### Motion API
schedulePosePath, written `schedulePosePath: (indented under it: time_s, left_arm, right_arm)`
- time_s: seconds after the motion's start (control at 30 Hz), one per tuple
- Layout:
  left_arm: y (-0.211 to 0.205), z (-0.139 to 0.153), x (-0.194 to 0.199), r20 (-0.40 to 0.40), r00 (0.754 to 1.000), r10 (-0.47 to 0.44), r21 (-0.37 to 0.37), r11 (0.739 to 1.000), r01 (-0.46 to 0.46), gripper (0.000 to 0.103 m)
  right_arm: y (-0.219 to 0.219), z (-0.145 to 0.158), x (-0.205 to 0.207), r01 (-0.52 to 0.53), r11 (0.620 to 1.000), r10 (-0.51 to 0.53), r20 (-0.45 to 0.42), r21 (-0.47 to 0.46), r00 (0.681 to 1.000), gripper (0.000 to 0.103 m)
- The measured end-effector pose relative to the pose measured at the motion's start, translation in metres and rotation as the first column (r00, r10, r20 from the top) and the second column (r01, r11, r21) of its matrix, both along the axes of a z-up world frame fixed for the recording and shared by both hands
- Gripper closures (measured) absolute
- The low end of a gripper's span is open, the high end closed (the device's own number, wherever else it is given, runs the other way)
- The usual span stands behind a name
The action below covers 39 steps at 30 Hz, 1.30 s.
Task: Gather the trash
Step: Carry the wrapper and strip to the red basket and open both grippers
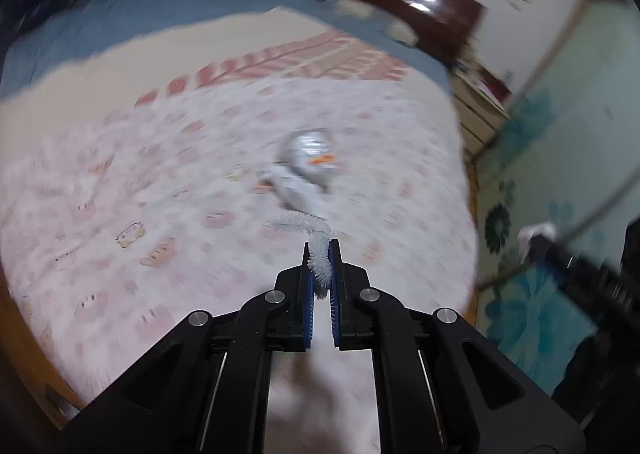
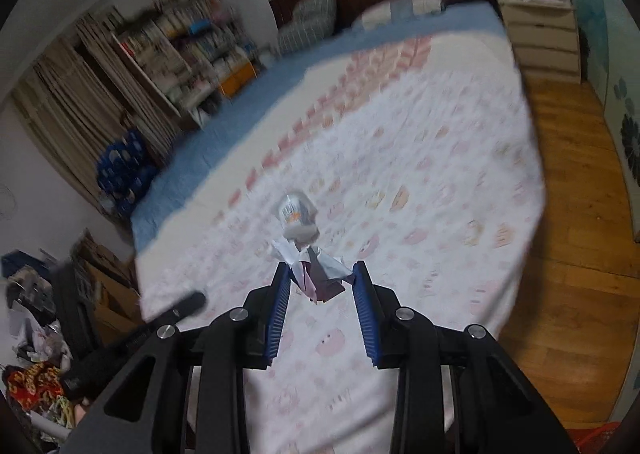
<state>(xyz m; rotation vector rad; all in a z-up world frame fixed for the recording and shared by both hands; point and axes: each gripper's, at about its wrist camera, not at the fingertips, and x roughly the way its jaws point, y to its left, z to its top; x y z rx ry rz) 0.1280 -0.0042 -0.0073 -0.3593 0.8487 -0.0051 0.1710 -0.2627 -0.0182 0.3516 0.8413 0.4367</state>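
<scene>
The left gripper (image 1: 320,254) was closed narrow on a white fuzzy pipe cleaner (image 1: 310,232), which stood up between the blue pads and bent over to the left at its free end. The right gripper (image 2: 322,274) had its jaws half wide, and a crumpled paper wrapper (image 2: 320,274), white with a purple part, sat between the fingertips. I could not tell for sure if both pads pressed it, because the picture was blurred, but the paper seemed to touch them on both sides.

More trash lay farther on the pink patterned bedsheet (image 1: 140,182): a crushed plastic cup (image 1: 310,154) with an orange mark, on its side, and just near of it a crumpled white tissue (image 1: 296,192).

By my judgement all these things were very light. The pipe cleaner was soft and bendable, so a hold near its middle would keep it from drooping out. The paper and the tissue would compress easily and could slip, so the jaws should close deep on the thick part of the bundle. The cup looked thin and could be taken at its rim or flattened wall.
</scene>
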Motion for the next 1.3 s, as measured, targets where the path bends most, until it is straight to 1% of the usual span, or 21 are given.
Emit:
schedulePosePath:
  time_s: [0.03,0.07,0.17,0.23,0.27,0.33,0.43,0.47,0.5,0.57,0.63,0.7,0.73,0.77,0.83,0.9,1.0,1.03,1.1,1.23,1.3]
  left_arm:
    - [-0.014,0.008,-0.01,0.021,1.0,-0.022,0.024,0.999,0.022,0.097]
    - [-0.025,0.014,-0.017,0.033,0.999,-0.039,0.032,0.999,0.038,0.097]
    - [-0.074,0.038,-0.041,0.082,0.987,-0.136,0.051,0.99,0.132,0.097]
    - [-0.105,0.052,-0.055,0.115,0.973,-0.202,0.081,0.978,0.193,0.097]
    - [-0.129,0.061,-0.065,0.133,0.959,-0.249,0.099,0.966,0.237,0.097]
    - [-0.165,0.071,-0.084,0.156,0.936,-0.316,0.119,0.947,0.3,0.097]
    - [-0.231,0.076,-0.118,0.165,0.884,-0.438,0.119,0.898,0.423,0.097]
    - [-0.26,0.075,-0.131,0.164,0.857,-0.489,0.119,0.872,0.475,0.097]
    - [-0.277,0.074,-0.138,0.162,0.839,-0.519,0.123,0.854,0.505,0.097]
    - [-0.322,0.07,-0.155,0.154,0.785,-0.599,0.133,0.8,0.585,0.096]
    - [-0.369,0.06,-0.173,0.127,0.725,-0.677,0.133,0.736,0.664,0.096]
    - [-0.411,0.047,-0.186,0.091,0.671,-0.736,0.129,0.677,0.725,0.096]
    - [-0.434,0.038,-0.192,0.055,0.638,-0.768,0.131,0.639,0.758,0.096]
    - [-0.448,0.031,-0.196,0.032,0.615,-0.788,0.128,0.613,0.78,0.096]
    - [-0.484,0.009,-0.206,-0.018,0.553,-0.833,0.133,0.546,0.827,0.096]
    - [-0.511,-0.018,-0.212,-0.077,0.516,-0.853,0.161,0.5,0.851,0.096]
    - [-0.526,-0.048,-0.214,-0.135,0.497,-0.857,0.167,0.475,0.864,0.096]
    - [-0.531,-0.059,-0.212,-0.156,0.499,-0.852,0.176,0.473,0.863,0.097]
    - [-0.537,-0.075,-0.205,-0.192,0.496,-0.847,0.136,0.477,0.868,0.096]
    - [-0.556,-0.103,-0.209,-0.246,0.468,-0.849,0.167,0.439,0.883,0.096]
    - [-0.558,-0.113,-0.206,-0.274,0.469,-0.84,0.152,0.444,0.883,0.096]
  right_arm:
    - [-0.021,0.006,-0.014,0.029,1.0,-0.029,0.019,0.011,0.999,0.07]
    - [-0.039,0.009,-0.028,0.061,0.998,-0.06,0.033,-0.009,0.998,0.07]
    - [-0.111,0.004,-0.088,0.172,0.975,-0.166,0.055,-0.143,0.985,0.07]
    - [-0.158,-0.005,-0.129,0.226,0.958,-0.225,0.029,-0.177,0.974,0.07]
    - [-0.182,-0.011,-0.151,0.257,0.948,-0.259,0.013,-0.188,0.966,0.07]
    - [-0.236,-0.026,-0.207,0.328,0.919,-0.344,-0.037,-0.217,0.938,0.07]
    - [-0.31,-0.054,-0.292,0.456,0.862,-0.486,-0.11,-0.22,0.867,0.07]
    - [-0.329,-0.064,-0.315,0.489,0.842,-0.524,-0.133,-0.228,0.841,0.07]
    - [-0.348,-0.076,-0.337,0.514,0.823,-0.556,-0.158,-0.241,0.816,0.07]
    - [-0.379,-0.094,-0.377,0.554,0.787,-0.609,-0.193,-0.272,0.77,0.07]
    - [-0.396,-0.103,-0.402,0.58,0.766,-0.637,-0.201,-0.278,0.744,0.07]
    - [-0.408,-0.11,-0.423,0.607,0.751,-0.657,-0.206,-0.261,0.725,0.07]
    - [-0.414,-0.113,-0.429,0.617,0.746,-0.663,-0.204,-0.251,0.72,0.07]
    - [-0.417,-0.114,-0.434,0.625,0.743,-0.668,-0.202,-0.239,0.717,0.07]
    - [-0.421,-0.118,-0.44,0.632,0.744,-0.668,-0.199,-0.217,0.717,0.07]
    - [-0.422,-0.122,-0.44,0.636,0.745,-0.667,-0.199,-0.202,0.718,0.07]
    - [-0.426,-0.129,-0.44,0.641,0.746,-0.666,-0.204,-0.18,0.718,0.07]
    - [-0.424,-0.131,-0.436,0.642,0.746,-0.666,-0.206,-0.176,0.717,0.07]
    - [-0.424,-0.136,-0.435,0.643,0.747,-0.665,-0.214,-0.168,0.716,0.07]
    - [-0.419,-0.139,-0.423,0.638,0.751,-0.66,-0.228,-0.171,0.716,0.07]
    - [-0.42,-0.141,-0.42,0.641,0.748,-0.664,-0.231,-0.174,0.711,0.068]
